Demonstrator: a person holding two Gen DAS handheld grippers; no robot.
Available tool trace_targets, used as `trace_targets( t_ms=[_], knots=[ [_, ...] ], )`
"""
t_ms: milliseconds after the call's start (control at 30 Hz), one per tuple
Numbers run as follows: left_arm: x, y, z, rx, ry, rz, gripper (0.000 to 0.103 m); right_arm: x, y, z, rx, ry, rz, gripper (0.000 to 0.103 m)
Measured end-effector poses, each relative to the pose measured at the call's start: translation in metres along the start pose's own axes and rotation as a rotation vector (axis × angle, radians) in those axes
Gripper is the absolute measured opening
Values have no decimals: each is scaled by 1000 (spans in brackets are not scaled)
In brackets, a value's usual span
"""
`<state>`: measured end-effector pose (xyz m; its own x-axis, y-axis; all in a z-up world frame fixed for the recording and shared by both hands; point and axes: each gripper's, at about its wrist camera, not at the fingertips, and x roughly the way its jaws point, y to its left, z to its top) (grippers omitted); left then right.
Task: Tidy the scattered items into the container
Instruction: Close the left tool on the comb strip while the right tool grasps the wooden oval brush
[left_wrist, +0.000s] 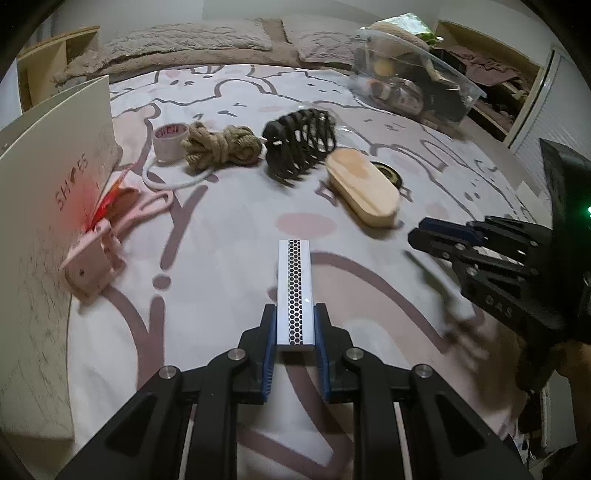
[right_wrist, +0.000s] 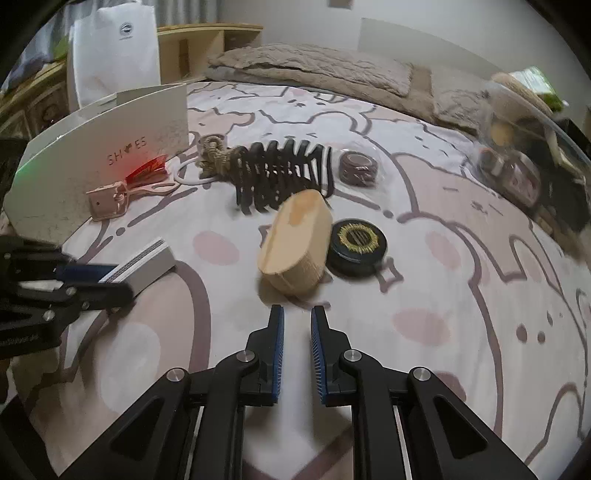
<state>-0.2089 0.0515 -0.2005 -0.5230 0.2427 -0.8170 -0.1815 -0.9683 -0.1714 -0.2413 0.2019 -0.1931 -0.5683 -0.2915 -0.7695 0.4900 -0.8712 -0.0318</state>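
Left gripper (left_wrist: 295, 325): clamped on a white matchbox (left_wrist: 295, 291) with a honeycomb striking strip, held long-side out above the bedspread (left_wrist: 229, 295).
Right gripper (right_wrist: 297, 325): jaws drawn close together with nothing between them — it hangs just short of the wooden brush (right_wrist: 295, 243).
Container: a clear plastic bin (left_wrist: 413, 77) sits tilted at the far right edge of the bed, already holding several things; well apart from both grippers.
Open room: the near half of the bedspread is bare between the two grippers; a white shoebox lid (right_wrist: 110, 147) stands upright along the left edge.
Crowded band: the loose items lie in a row across the middle of the bed, some touching.
Count: one roll of tape (left_wrist: 169, 142), one bundle of jute rope (left_wrist: 221, 147), one black claw hair clip (left_wrist: 299, 144), one wooden brush, two round tins — a black one with a gold ring pattern (right_wrist: 357, 247) just beside the brush, a brown one (right_wrist: 360, 168) farther back.
Left edge items: one pink plastic tool (left_wrist: 96, 258), one white cord loop (left_wrist: 173, 181), one red wrapper (right_wrist: 147, 168) against the lid.
Writing: "SH ES" with a heart on the lid; red lettering on the tape, unreadable.
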Motion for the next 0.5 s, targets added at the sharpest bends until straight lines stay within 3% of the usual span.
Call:
trace_targets(
  t_ms=[67,100,133,167,500],
  knots=[
    [-3,-3,-4,4,-1,-12,19,2,-2,-1,16,22,-7,22],
    [-4,-5,-7,7,-2,-20,19,3,-4,0,27,36,-12,41],
    [-6,-7,-9,10,-2,-29,19,4,-5,0,39,47,-21,75],
    [-6,-9,-10,15,-3,-39,19,3,-6,1,46,44,-28,88],
    [-16,-12,-26,56,-8,-57,19,15,9,29,-11,42,-70,87]
  ],
)
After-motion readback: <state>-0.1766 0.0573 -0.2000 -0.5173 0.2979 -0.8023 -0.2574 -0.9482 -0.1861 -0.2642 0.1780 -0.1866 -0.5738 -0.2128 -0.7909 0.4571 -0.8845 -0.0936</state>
